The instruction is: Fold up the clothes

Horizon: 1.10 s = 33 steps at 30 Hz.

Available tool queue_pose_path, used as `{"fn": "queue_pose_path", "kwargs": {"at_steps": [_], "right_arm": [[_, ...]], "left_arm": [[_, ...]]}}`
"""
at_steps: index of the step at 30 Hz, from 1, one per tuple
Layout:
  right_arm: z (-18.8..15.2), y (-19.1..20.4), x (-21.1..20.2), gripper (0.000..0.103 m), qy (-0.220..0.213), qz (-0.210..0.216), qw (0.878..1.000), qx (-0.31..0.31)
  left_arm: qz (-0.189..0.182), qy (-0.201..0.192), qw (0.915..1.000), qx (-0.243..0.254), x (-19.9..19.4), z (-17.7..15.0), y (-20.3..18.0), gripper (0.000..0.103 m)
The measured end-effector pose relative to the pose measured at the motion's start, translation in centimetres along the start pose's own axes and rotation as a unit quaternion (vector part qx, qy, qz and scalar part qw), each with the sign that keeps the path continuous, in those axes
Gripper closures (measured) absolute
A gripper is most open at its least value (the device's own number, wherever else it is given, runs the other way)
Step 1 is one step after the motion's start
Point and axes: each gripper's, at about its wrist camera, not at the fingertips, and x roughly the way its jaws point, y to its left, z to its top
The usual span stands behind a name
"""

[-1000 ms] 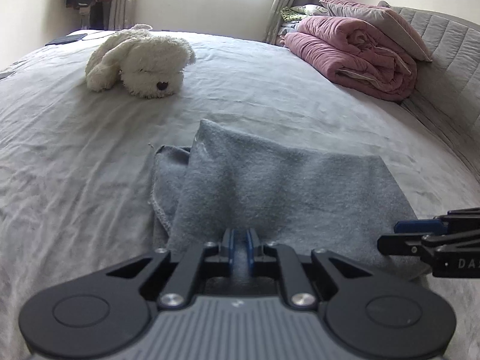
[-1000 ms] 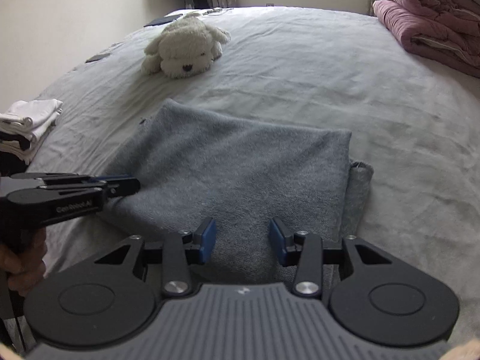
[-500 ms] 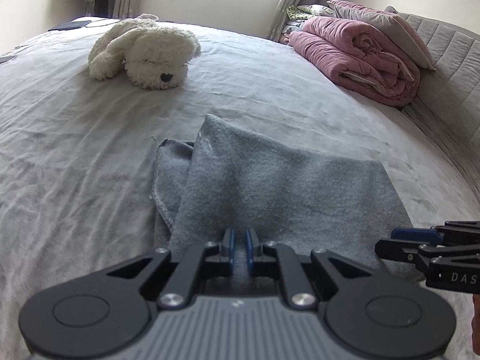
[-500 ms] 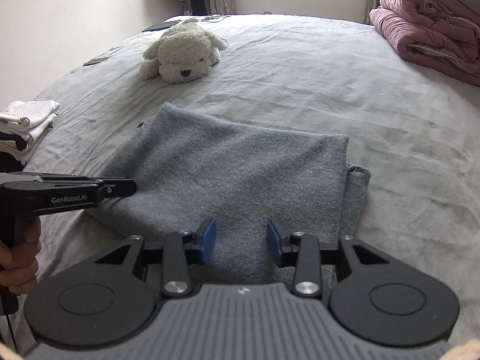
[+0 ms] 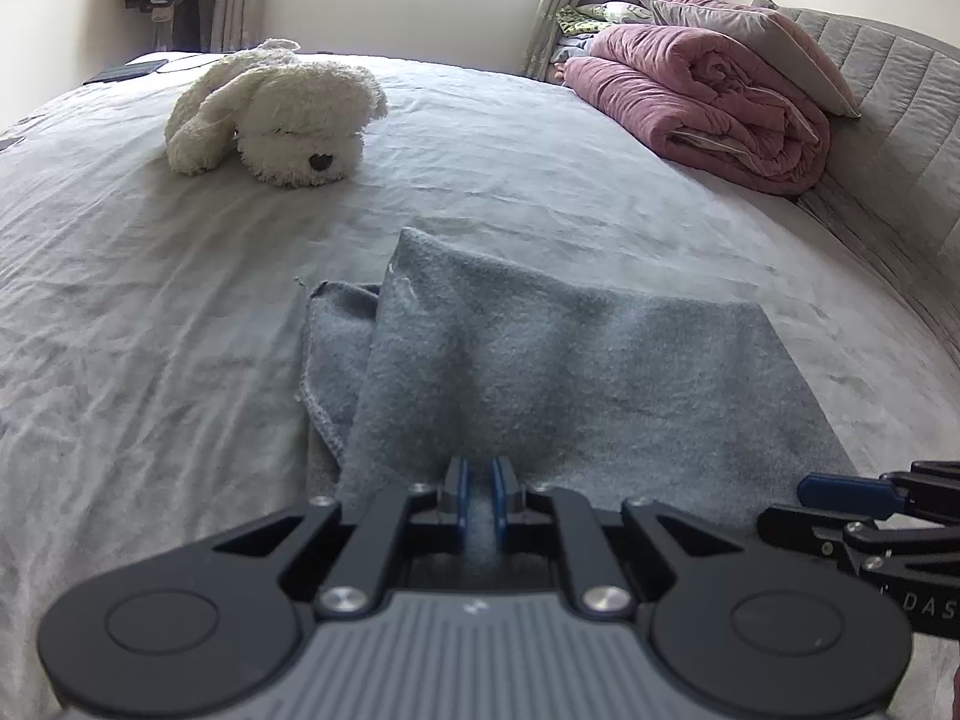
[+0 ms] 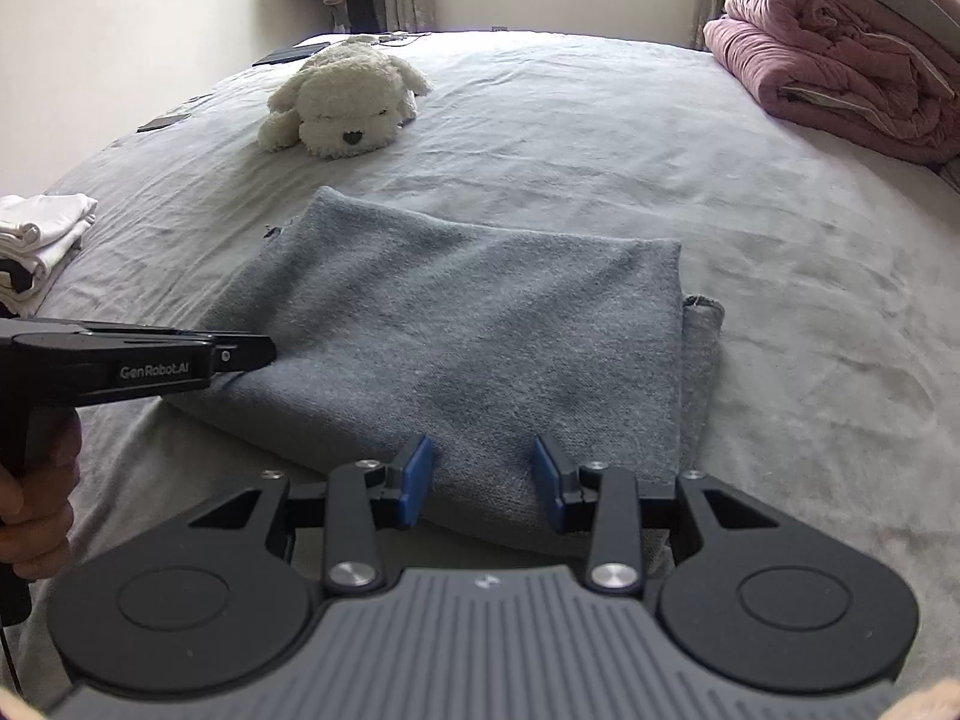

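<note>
A grey fleece garment (image 5: 570, 372) (image 6: 480, 324) lies folded over itself on the grey bed, a lower layer sticking out at one side. My left gripper (image 5: 478, 489) is shut on the garment's near edge, cloth pinched between its blue pads. From the right wrist view the left gripper (image 6: 252, 351) is seen side-on, touching the garment's left corner. My right gripper (image 6: 483, 474) is open, its blue pads on either side of the near edge with nothing pinched. Its tip (image 5: 840, 489) shows at the lower right of the left wrist view.
A white plush dog (image 5: 276, 114) (image 6: 345, 102) lies farther up the bed. A rolled pink duvet (image 5: 708, 96) and pillow sit by the quilted headboard (image 5: 888, 102). Folded white clothes (image 6: 36, 240) are stacked at the left bed edge. A hand (image 6: 36, 516) holds the left gripper.
Both grippers have lifted a little, so the views tilt up and show more of the room. The left stays shut on the garment edge. The right stays open.
</note>
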Motion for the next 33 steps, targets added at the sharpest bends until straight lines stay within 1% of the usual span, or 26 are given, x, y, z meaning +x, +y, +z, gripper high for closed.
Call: {"fn": "queue_pose_path", "kwargs": {"at_steps": [3, 6, 8, 11, 12, 14, 18, 23, 27, 31, 33], "right_arm": [[0.2, 0.0, 0.2, 0.065, 0.009, 0.001, 1.000, 0.006], [0.4, 0.1, -0.5, 0.064, -0.011, 0.016, 1.000, 0.021], [0.5, 0.4, -0.7, 0.064, -0.021, 0.021, 0.999, 0.024], [0.4, 0.9, -0.4, 0.064, -0.027, 0.023, 0.999, 0.030], [0.3, 1.0, -0.1, 0.064, -0.026, 0.023, 0.999, 0.031], [0.3, 1.2, 0.3, 0.064, -0.019, 0.019, 0.999, 0.026], [0.1, 0.9, 0.7, 0.065, -0.004, 0.014, 1.000, 0.024], [-0.1, 0.1, 0.4, 0.071, 0.009, -0.006, 1.000, 0.008], [-0.3, -1.3, 0.2, 0.071, 0.021, -0.018, 0.999, 0.016], [-0.4, -2.6, 0.1, 0.070, 0.033, -0.030, 0.999, 0.024], [-0.5, -3.2, 0.1, 0.069, 0.039, -0.033, 0.998, 0.029]], "left_arm": [[0.003, -0.002, 1.0000, 0.005, 0.0, 0.0, -0.2, 0.093], [0.000, 0.000, 1.0000, 0.001, -0.1, 0.1, -0.1, 0.093], [-0.010, 0.000, 0.9999, -0.004, -0.6, 0.3, -0.2, 0.091], [-0.030, -0.009, 0.9995, 0.003, -1.1, 0.2, -0.6, 0.084], [-0.034, -0.009, 0.9993, 0.010, -1.2, 0.1, -0.8, 0.082], [-0.033, -0.008, 0.9991, 0.024, -1.1, -0.3, -1.3, 0.081], [-0.021, -0.005, 0.9986, 0.048, -0.6, -0.8, -1.8, 0.079], [-0.012, -0.003, 0.9986, 0.052, -0.5, -0.6, -1.2, 0.077], [-0.008, -0.001, 0.9983, 0.058, -0.5, -0.3, -0.7, 0.077], [-0.026, 0.009, 0.9986, 0.044, -0.3, 0.0, 0.4, 0.077], [-0.025, 0.008, 0.9983, 0.052, -0.4, -0.2, 0.3, 0.077]]}}
